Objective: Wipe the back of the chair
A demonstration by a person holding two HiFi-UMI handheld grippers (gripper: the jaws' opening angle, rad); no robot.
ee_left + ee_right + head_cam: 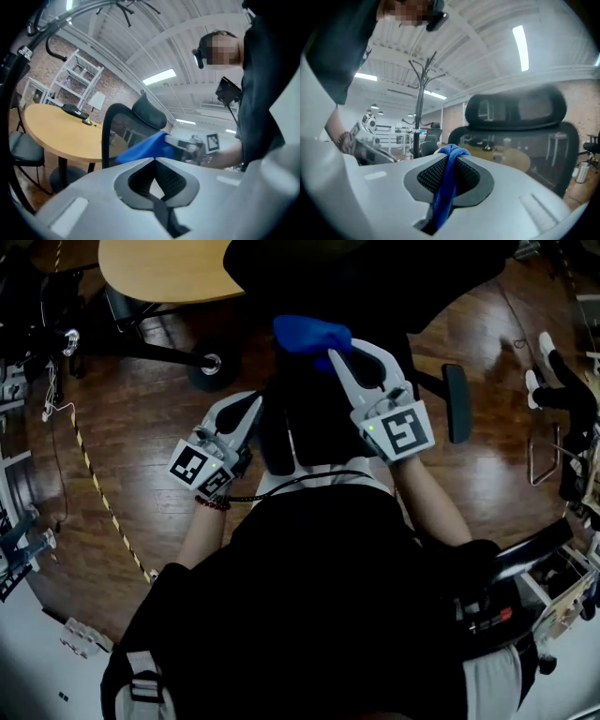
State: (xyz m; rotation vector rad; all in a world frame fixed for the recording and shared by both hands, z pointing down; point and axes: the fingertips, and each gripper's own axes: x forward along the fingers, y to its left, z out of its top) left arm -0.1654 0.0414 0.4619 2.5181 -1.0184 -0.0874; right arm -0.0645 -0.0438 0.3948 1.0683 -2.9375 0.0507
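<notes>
- Right gripper: the jaws are pressing together on a blue cloth. The cloth is running down between the pads and bunching just above the tips.
- Left gripper: the jaws are meeting at the tips, with nothing between them.
- Cloth position: in the head view the right gripper is holding the cloth up at the chair, high on its back. Contact between cloth and back cannot be confirmed.
- Left gripper position: in the head view it is hanging lower, just beside the chair's back on the person's left, apart from the cloth.
- Chair: its mesh back and headrest are facing the right gripper. One armrest is showing to the right of that gripper.
- Table: a round wooden top is standing beyond the chair, on the far side from the person.
- Floor: dark wood boards are lying under the chair and table.
</notes>
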